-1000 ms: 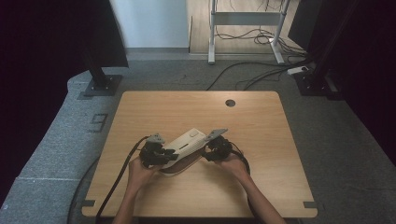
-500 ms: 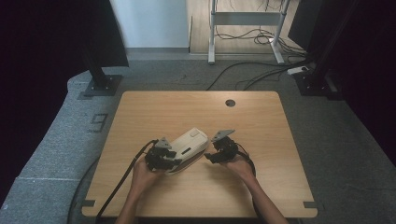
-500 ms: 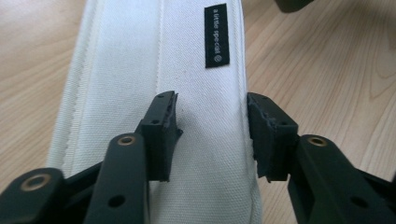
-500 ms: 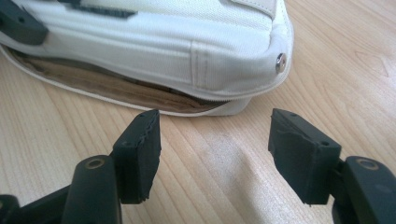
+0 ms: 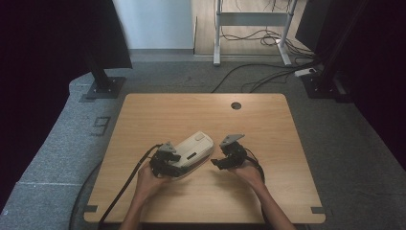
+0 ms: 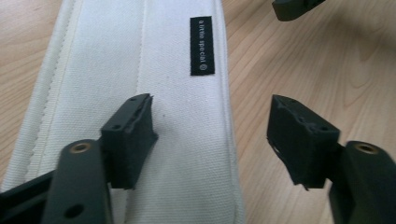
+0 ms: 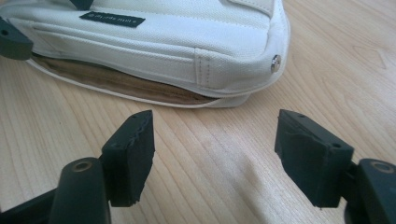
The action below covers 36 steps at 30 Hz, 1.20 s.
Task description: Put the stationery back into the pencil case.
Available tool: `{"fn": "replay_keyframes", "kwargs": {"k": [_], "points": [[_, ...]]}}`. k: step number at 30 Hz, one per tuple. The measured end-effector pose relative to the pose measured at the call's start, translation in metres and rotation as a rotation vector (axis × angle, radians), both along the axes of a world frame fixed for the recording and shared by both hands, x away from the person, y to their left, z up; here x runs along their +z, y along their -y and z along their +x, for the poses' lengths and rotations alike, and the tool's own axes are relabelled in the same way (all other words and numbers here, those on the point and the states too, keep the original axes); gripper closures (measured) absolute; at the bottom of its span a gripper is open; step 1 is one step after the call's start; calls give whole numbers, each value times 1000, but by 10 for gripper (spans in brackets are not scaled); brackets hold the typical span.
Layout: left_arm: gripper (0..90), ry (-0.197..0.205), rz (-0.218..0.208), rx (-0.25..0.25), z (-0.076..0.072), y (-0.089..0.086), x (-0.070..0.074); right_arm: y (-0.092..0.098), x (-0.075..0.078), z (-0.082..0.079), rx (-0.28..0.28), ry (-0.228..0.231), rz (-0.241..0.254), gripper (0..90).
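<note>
On the wooden bench point(image 5: 268, 124), bare surface surrounds a white canvas pouch point(image 5: 194, 148) lying left of centre; its near end is hidden behind the left tongs point(image 5: 165, 163), just opening, one jaw over the fabric. Right tongs point(image 5: 229, 155), also just opening, stand beside the pouch, gripping nothing.

Both grippers have let go of the white pouch point(image 5: 194, 149): the left gripper point(image 6: 210, 135) and right gripper point(image 7: 215, 154) have just been opening, and the right one has drawn back toward the table's right edge.
</note>
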<state>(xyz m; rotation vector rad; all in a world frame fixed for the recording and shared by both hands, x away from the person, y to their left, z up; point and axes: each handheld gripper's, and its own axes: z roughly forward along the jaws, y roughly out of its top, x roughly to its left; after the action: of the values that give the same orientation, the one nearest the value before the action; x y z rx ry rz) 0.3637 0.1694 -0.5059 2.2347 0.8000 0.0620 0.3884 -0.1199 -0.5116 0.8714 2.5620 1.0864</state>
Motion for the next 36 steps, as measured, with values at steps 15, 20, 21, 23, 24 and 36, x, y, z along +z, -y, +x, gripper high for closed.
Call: {"fn": "replay_keyframes", "kwargs": {"k": [15,20,21,23,24,36], "points": [[169,55,-5,-12,-15,-14,26,19,11,-15,-14,32,-5,154],[146,92,8,7,-20,-25,35,26,14,-21,-30,43,-14,131],[146,94,3,12,-21,-28,36,27,15,-22,-33,45,-16,129],[143,102,-1,21,-22,-34,38,30,16,-24,-32,49,-26,120],[142,105,-6,28,-23,-38,39,32,17,-26,-39,50,-30,112],[23,140,7,114,-28,-74,36,61,13,-38,-97,59,-41,25]]}}
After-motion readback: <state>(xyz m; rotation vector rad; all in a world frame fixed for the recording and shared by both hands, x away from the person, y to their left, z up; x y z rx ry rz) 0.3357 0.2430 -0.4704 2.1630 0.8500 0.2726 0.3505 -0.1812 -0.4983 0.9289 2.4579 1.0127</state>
